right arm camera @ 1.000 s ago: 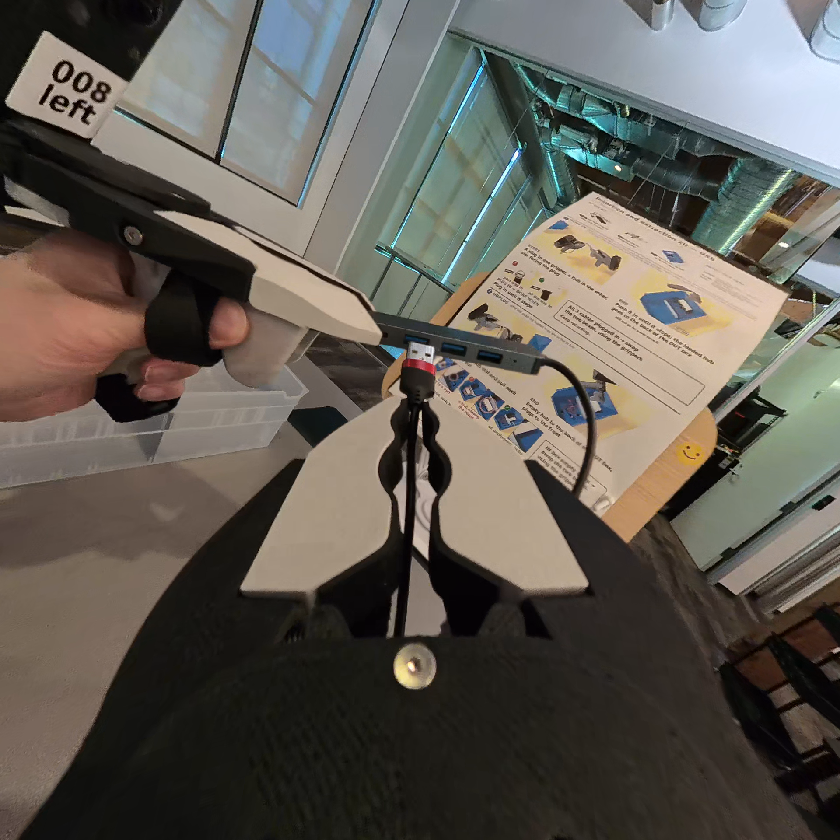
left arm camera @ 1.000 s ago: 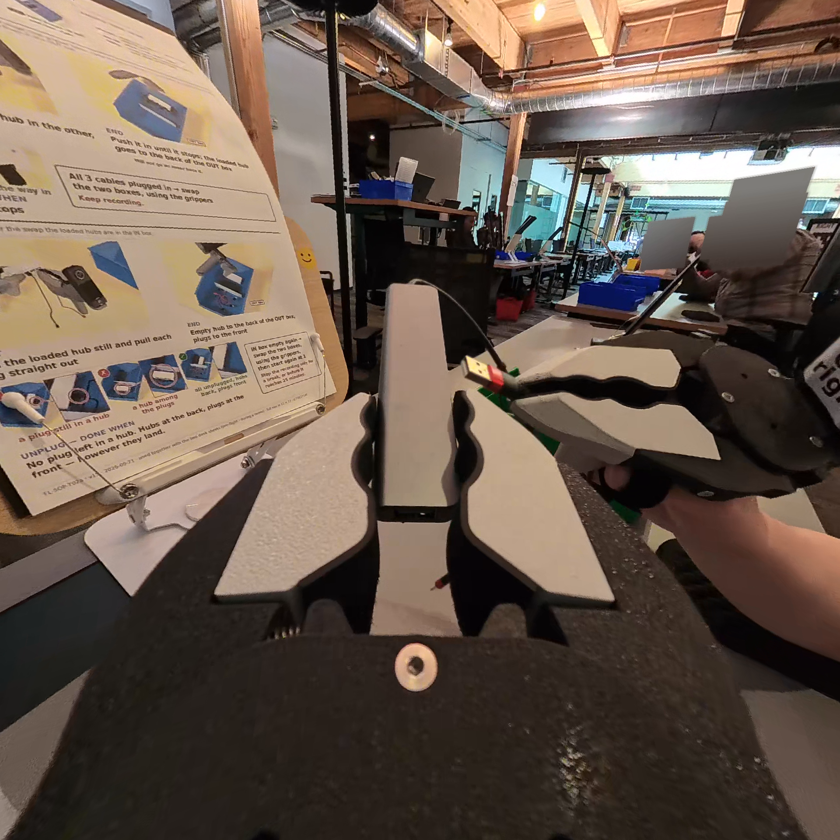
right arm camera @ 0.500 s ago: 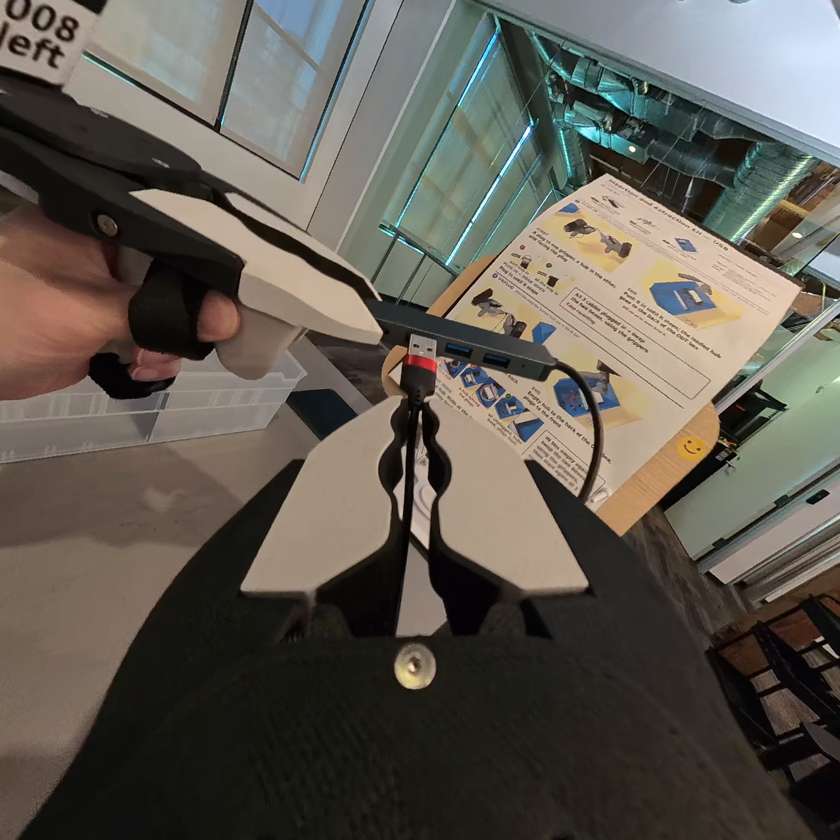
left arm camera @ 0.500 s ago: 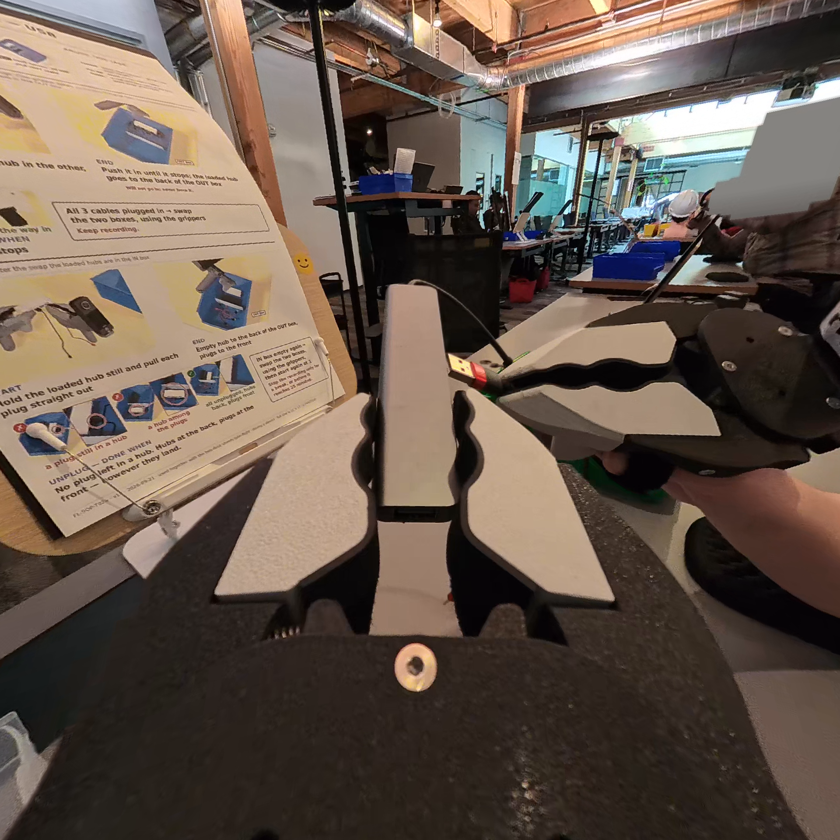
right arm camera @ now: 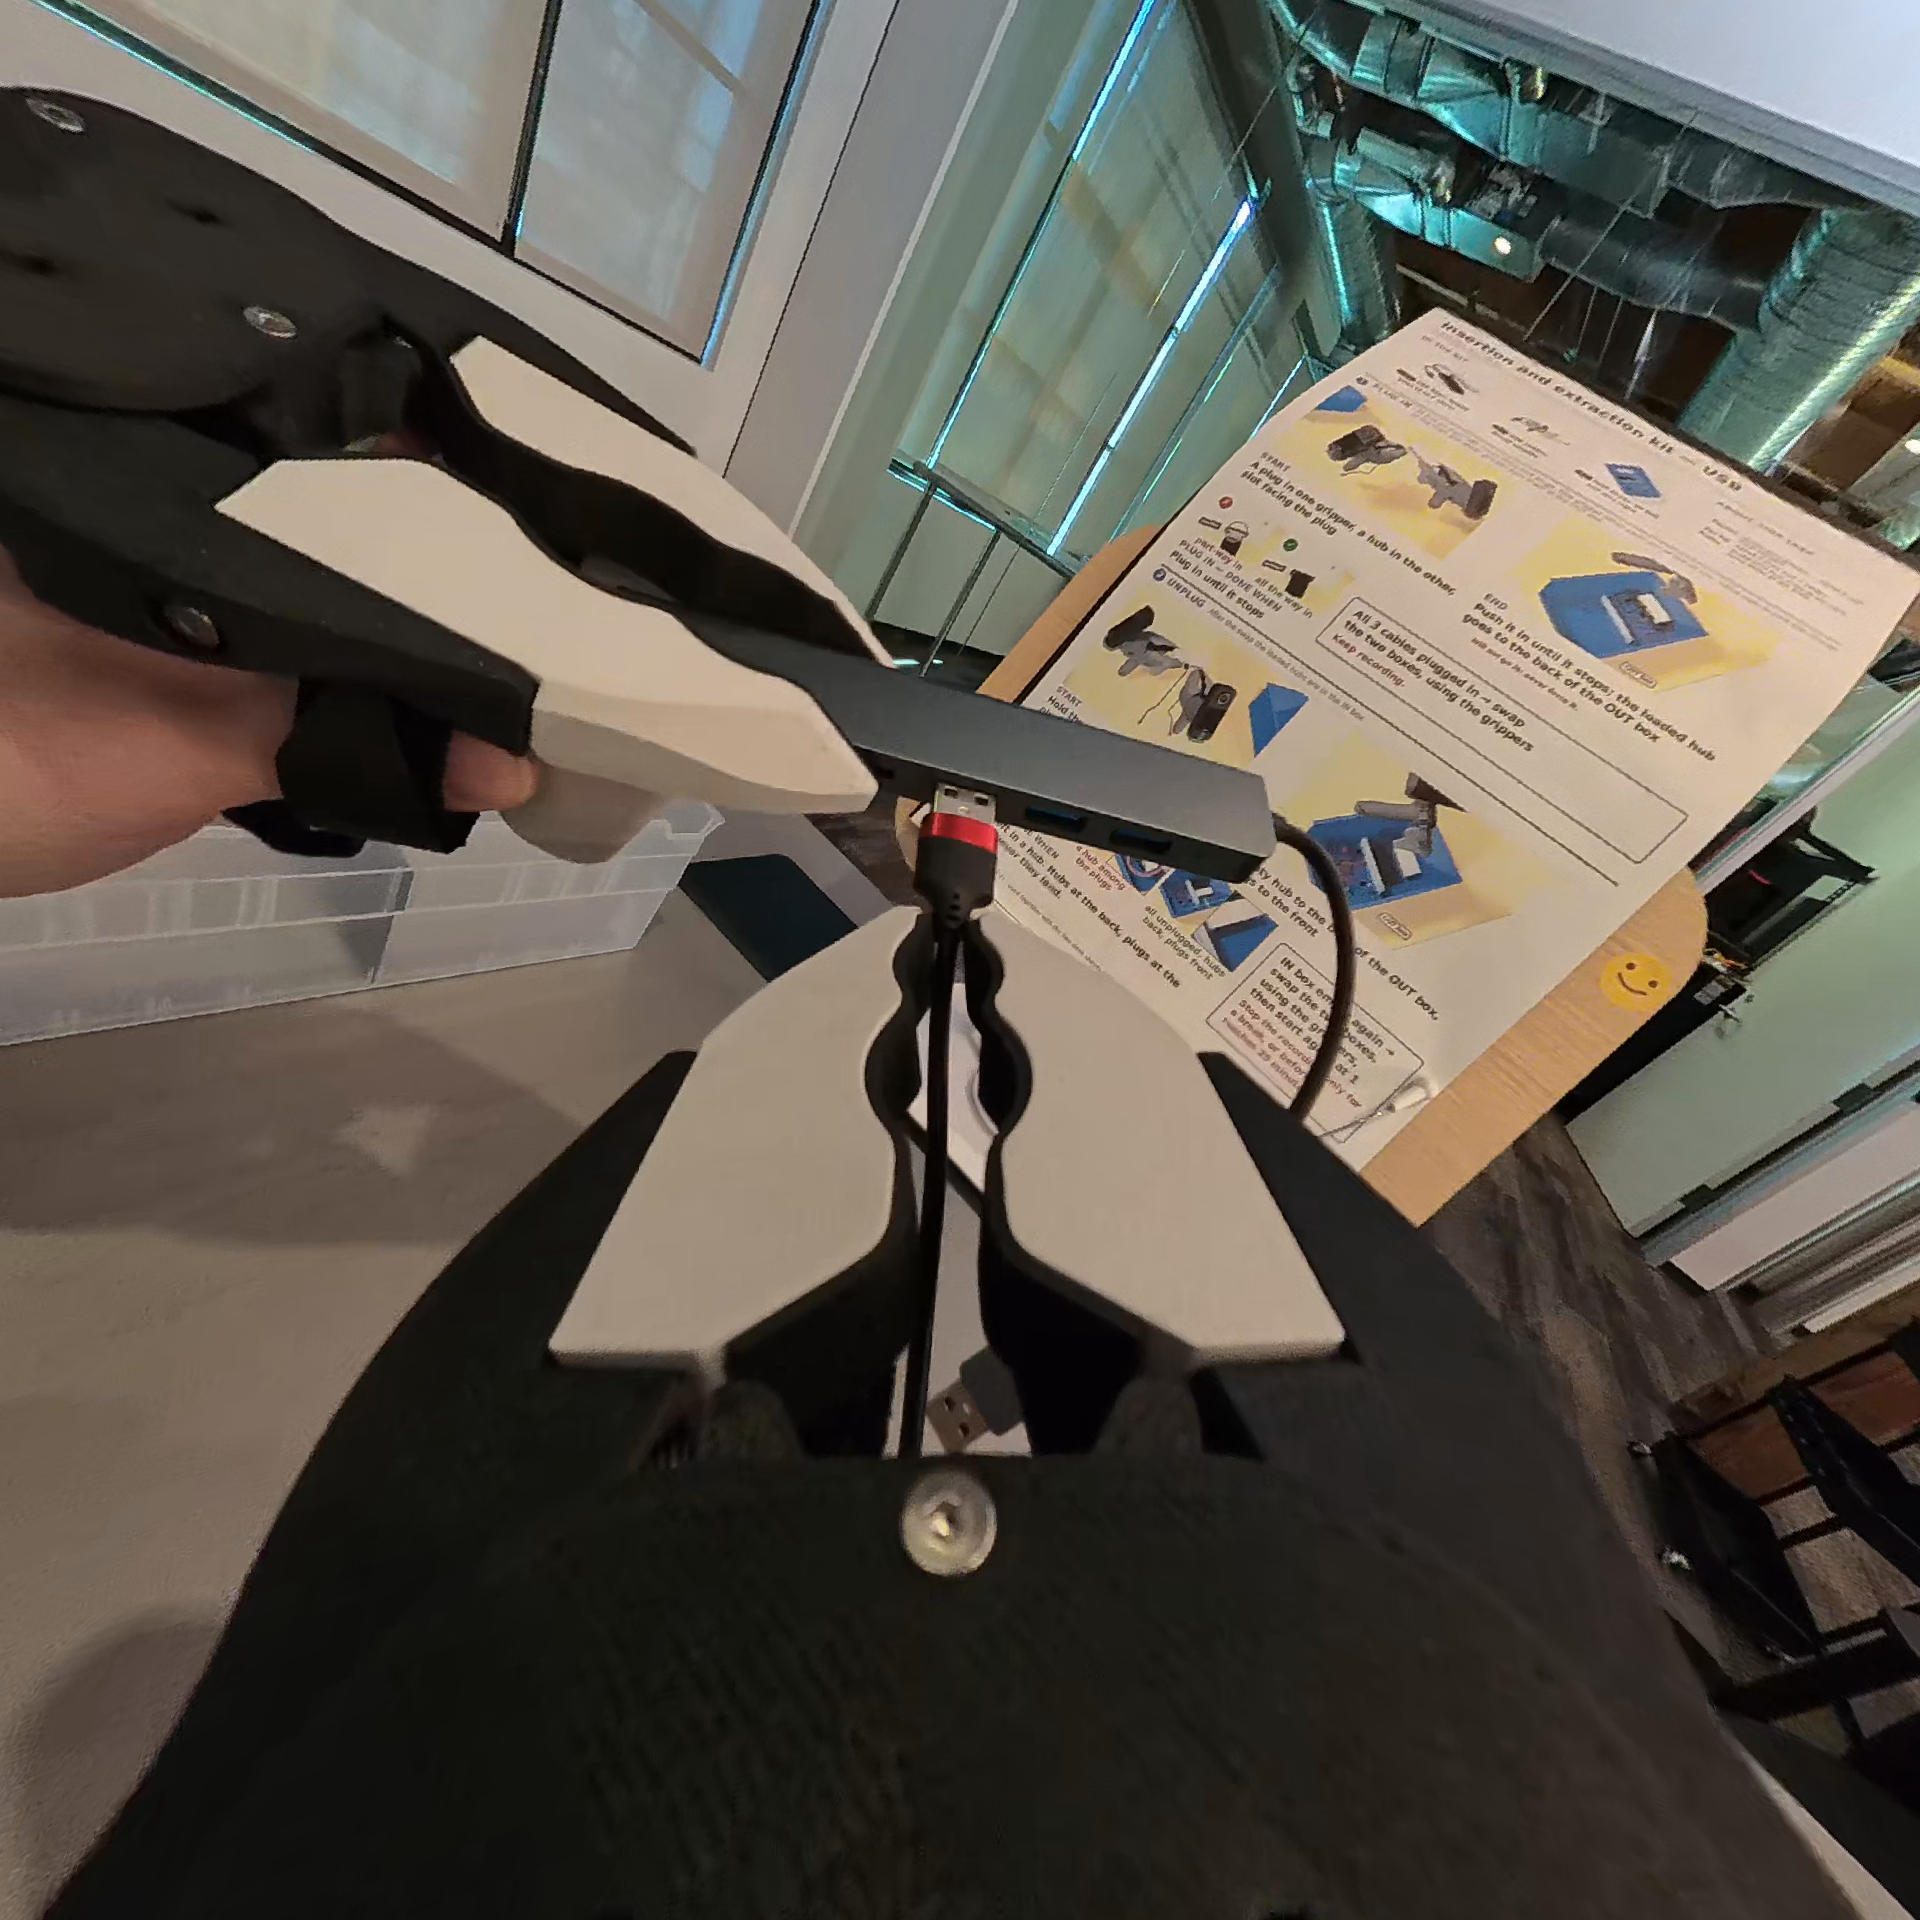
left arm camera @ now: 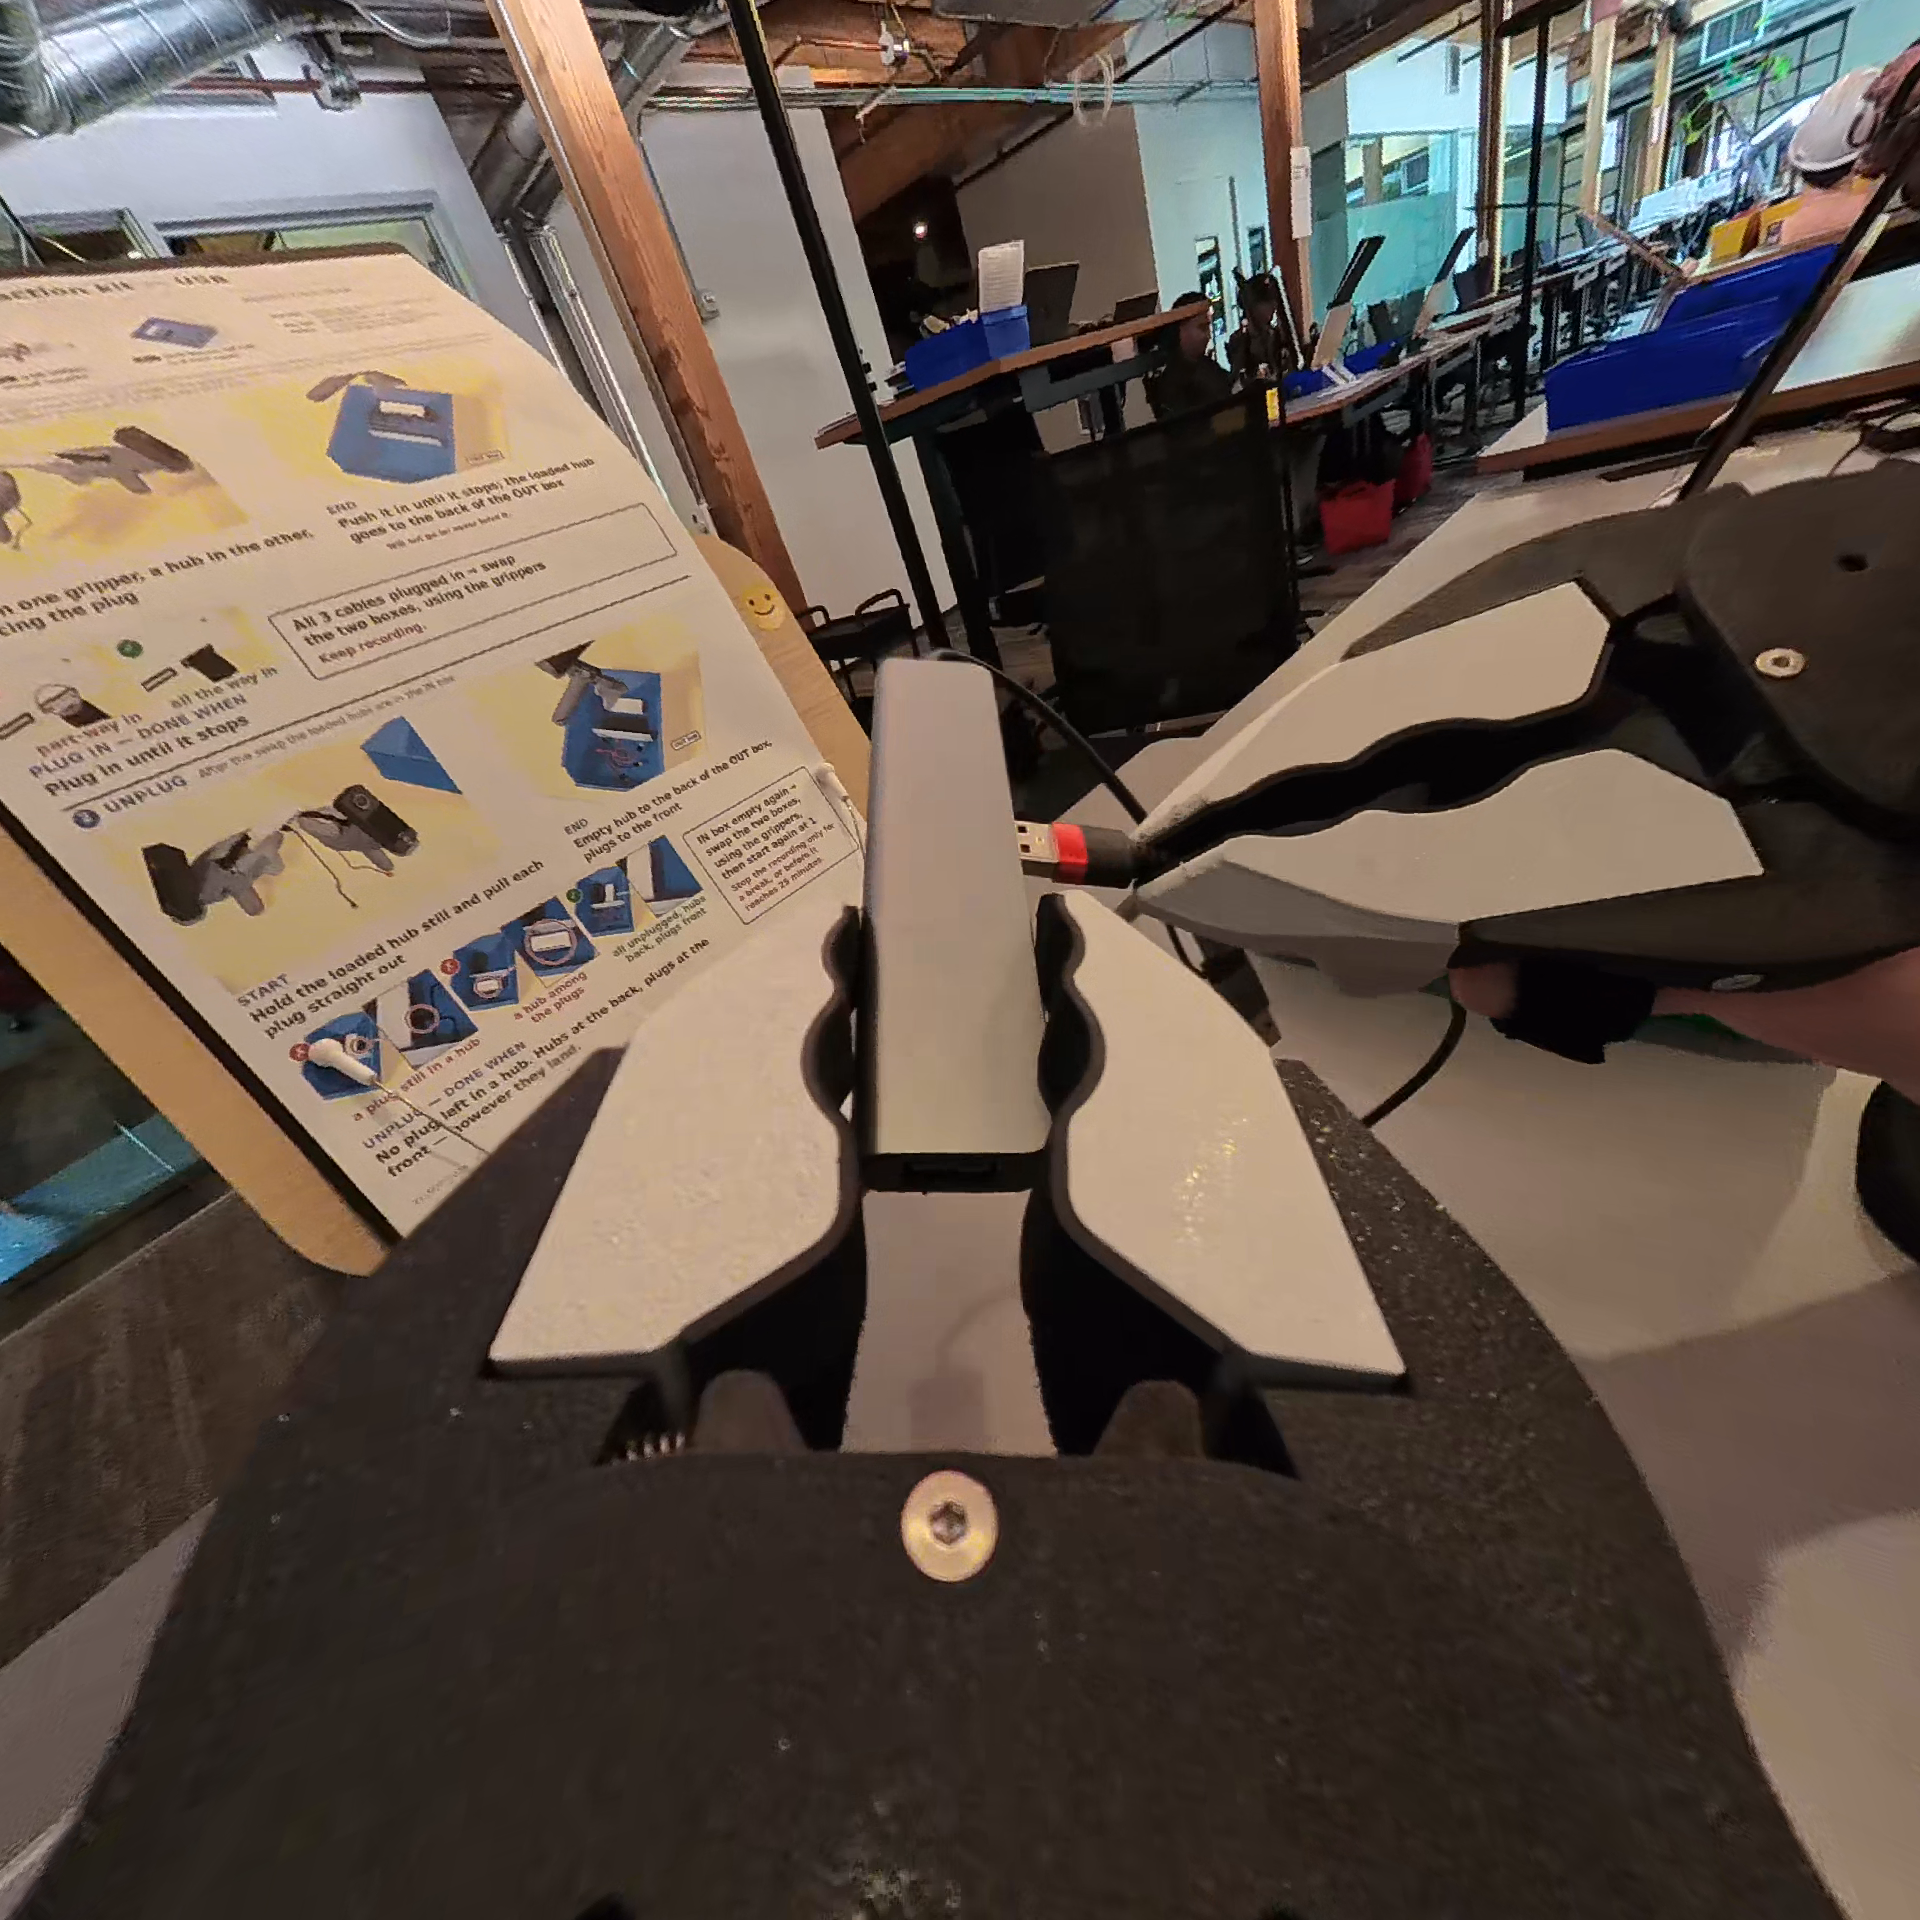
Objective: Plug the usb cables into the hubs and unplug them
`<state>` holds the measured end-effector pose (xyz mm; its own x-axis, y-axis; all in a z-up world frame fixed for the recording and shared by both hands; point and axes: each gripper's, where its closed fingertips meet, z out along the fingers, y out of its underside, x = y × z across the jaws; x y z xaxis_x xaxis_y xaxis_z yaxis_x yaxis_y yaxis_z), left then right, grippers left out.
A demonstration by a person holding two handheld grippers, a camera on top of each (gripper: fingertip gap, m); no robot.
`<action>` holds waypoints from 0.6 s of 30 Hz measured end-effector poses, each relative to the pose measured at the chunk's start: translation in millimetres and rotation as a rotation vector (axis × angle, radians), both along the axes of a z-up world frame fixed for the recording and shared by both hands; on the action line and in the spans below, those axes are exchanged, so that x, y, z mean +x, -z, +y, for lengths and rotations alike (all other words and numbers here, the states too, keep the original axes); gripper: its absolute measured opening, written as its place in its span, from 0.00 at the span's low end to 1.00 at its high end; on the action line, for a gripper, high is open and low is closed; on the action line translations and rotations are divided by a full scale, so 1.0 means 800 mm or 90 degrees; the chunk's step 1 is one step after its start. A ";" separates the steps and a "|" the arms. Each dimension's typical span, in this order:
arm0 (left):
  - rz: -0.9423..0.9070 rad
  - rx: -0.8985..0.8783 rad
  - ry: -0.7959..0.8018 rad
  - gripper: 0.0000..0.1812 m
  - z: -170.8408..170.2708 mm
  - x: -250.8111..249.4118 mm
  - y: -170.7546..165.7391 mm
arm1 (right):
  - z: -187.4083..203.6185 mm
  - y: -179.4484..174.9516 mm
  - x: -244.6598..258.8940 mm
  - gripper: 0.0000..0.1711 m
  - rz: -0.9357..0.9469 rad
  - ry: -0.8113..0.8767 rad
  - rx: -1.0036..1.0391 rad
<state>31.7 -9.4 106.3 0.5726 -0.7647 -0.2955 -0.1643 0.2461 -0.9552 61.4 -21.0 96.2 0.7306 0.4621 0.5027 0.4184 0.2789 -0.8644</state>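
Looking through my left wrist view, I see my left gripper (left arm camera: 945, 935) with its jaws closed tight on the grey hub (left arm camera: 940, 883), which sticks straight out. My right gripper (left arm camera: 1138, 857) comes in from the right, pinching a red and black plug (left arm camera: 1060, 854) just beside the hub's edge. A paper sheet (left arm camera: 343, 665) leans behind on the left.

In my right wrist view, the jaws squeeze the black cable (right arm camera: 935, 1091). The plug's metal tip touches the hub's side, above the grey bench (right arm camera: 260, 1195).

Printed writing and numbers cover the instruction poster (left arm camera: 343, 665); its wooden board (right arm camera: 1538, 1070) bears a smiley sticker (right arm camera: 1634, 980)
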 end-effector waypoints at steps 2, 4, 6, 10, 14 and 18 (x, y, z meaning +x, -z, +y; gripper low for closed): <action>-0.007 -0.005 0.008 0.18 0.000 0.000 0.001 | 0.000 -0.001 0.000 0.03 -0.005 0.002 0.019; -0.002 -0.003 0.014 0.18 -0.001 0.000 0.001 | -0.001 -0.003 0.000 0.03 -0.003 0.002 0.030; 0.010 0.003 0.015 0.18 -0.002 0.000 0.002 | -0.002 -0.004 0.000 0.03 -0.005 -0.003 0.034; 0.038 0.016 0.018 0.18 -0.004 -0.001 0.003 | -0.003 -0.002 -0.002 0.03 -0.026 -0.011 0.037; 0.077 0.020 0.023 0.18 -0.007 -0.002 0.007 | -0.005 -0.004 -0.002 0.03 -0.029 -0.022 0.040; 0.089 0.020 0.011 0.18 -0.006 0.000 0.011 | -0.003 0.000 -0.001 0.03 -0.038 -0.007 0.042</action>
